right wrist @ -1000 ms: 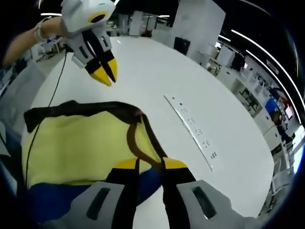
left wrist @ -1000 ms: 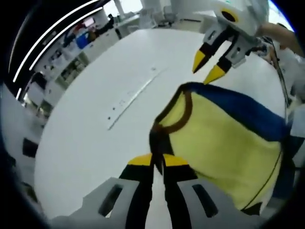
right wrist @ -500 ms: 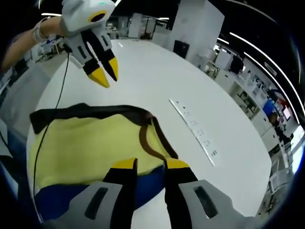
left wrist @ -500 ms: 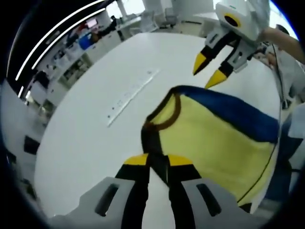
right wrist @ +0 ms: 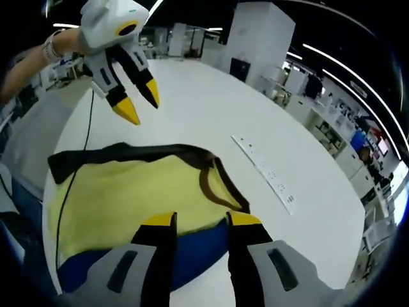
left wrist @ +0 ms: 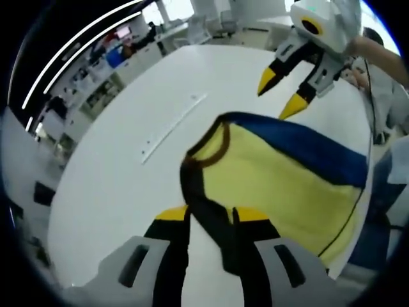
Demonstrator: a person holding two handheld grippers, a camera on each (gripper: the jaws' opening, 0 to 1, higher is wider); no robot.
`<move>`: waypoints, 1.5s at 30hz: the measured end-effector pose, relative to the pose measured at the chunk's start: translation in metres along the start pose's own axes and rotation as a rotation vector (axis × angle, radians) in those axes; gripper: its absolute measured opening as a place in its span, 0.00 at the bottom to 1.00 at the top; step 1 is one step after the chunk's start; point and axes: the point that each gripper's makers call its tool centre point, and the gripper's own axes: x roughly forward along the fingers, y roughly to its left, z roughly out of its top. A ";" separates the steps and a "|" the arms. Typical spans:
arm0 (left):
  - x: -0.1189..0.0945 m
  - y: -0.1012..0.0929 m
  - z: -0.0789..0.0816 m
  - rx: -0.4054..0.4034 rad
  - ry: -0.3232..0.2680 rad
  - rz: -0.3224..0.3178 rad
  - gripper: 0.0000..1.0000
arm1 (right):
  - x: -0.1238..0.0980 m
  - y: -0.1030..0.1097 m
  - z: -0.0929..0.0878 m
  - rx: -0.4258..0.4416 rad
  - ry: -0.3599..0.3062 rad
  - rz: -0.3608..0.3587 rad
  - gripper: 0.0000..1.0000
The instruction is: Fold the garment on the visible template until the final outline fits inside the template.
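A: What does the left gripper view show?
B: The left gripper (left wrist: 211, 217) has its jaws slightly apart with the dark strap of the garment (left wrist: 281, 179) running between them; whether they pinch it, I cannot tell. The yellow cloth spreads ahead on the white table (left wrist: 128, 160), the right gripper (left wrist: 281, 89) hanging above its far edge, jaws parted, empty.

A: And the right gripper view?
B: The right gripper (right wrist: 201, 220) is parted, holding nothing; the garment (right wrist: 128, 198) lies just ahead under the tips. The left gripper (right wrist: 137, 102) hovers beyond it, a ruler strip (right wrist: 265, 173) off to the right.

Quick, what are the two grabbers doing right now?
Left gripper: open, with the shirt's dark strap lying between its jaws.
Right gripper: open, holding nothing, above the shirt.
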 end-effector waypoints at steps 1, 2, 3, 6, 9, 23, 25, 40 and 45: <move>-0.001 -0.001 -0.001 0.003 0.000 0.002 0.27 | -0.001 0.000 -0.001 0.003 0.001 -0.003 0.33; -0.002 -0.002 -0.002 0.003 0.000 0.001 0.28 | -0.001 0.001 -0.001 0.006 0.000 -0.003 0.33; -0.003 -0.003 -0.002 0.002 0.000 -0.001 0.28 | -0.002 0.002 -0.001 0.007 -0.001 -0.003 0.33; -0.006 -0.007 -0.003 -0.002 -0.008 -0.006 0.29 | -0.003 0.005 -0.003 0.006 0.002 -0.007 0.35; -0.010 -0.011 -0.003 -0.001 -0.013 -0.014 0.32 | -0.005 0.009 -0.004 0.002 0.005 -0.009 0.39; -0.034 -0.025 -0.013 -0.009 -0.048 -0.002 0.44 | -0.017 0.033 0.004 -0.008 -0.008 -0.016 0.49; -0.037 -0.028 -0.016 -0.008 -0.051 -0.002 0.46 | -0.019 0.039 0.005 -0.015 -0.008 -0.018 0.52; -0.061 -0.053 -0.041 -0.007 -0.065 -0.005 0.61 | -0.033 0.077 0.009 -0.018 -0.009 -0.023 0.66; -0.068 -0.055 -0.045 -0.009 -0.074 -0.005 0.66 | -0.040 0.085 0.012 -0.022 -0.008 -0.030 0.72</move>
